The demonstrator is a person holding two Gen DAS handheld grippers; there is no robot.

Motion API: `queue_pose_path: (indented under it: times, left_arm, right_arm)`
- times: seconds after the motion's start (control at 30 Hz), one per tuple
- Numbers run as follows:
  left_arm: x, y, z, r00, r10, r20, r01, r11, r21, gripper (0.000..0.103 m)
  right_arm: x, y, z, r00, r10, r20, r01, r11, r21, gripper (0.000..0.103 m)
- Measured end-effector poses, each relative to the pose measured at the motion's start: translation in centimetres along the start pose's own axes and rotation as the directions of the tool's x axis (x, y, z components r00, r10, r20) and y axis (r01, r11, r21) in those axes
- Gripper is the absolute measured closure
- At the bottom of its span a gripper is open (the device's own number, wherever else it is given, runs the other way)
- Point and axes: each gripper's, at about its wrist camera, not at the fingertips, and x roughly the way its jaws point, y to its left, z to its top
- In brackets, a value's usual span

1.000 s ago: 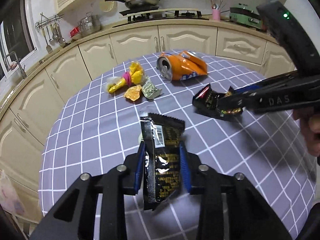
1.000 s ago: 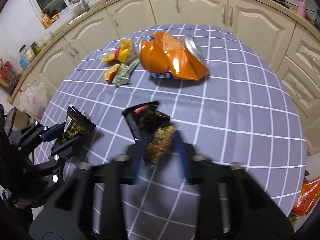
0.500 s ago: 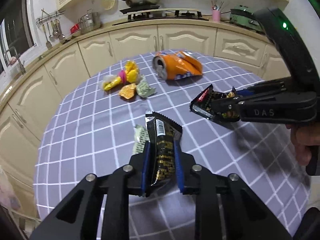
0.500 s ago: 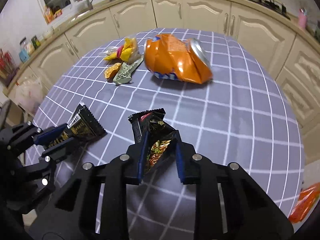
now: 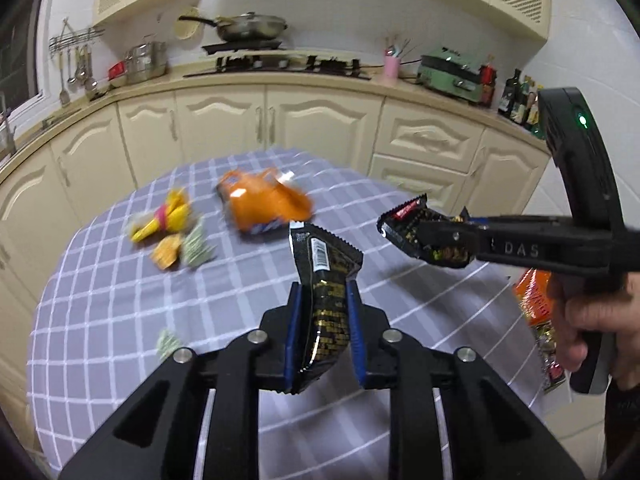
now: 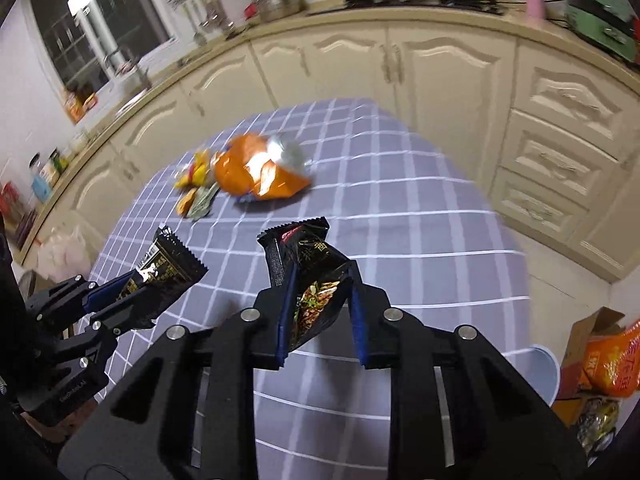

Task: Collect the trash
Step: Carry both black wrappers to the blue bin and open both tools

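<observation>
Grey cloth with a white grid covers the desk [image 5: 100, 280]. Crushed can [image 5: 264, 206], centre frame: orange. Wrapper [image 5: 326, 300] in the blue-padded fingers [image 5: 294, 332]: black with gold print. Cabinets [image 5: 320, 128] behind: cream. Upper-right appliance [image 5: 452, 74]: green.

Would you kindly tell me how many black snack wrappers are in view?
2: one black wrapper in the left hand-held gripper, the other wrapper in the right hand-held gripper. More may be hidden.
</observation>
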Motion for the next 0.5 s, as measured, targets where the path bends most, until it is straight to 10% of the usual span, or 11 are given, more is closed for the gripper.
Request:
queue_pose_path:
  times: [0.5]
  left_arm:
    - [5.8, -17.1, 5.3, 0.961, -0.273, -0.053, 0.278, 0.948, 0.153, 0.082]
  right_arm:
    - [-13.6, -19.2, -4.5, 0.938, -0.321, 0.131, 0.251, 0.888, 0.384, 0.079]
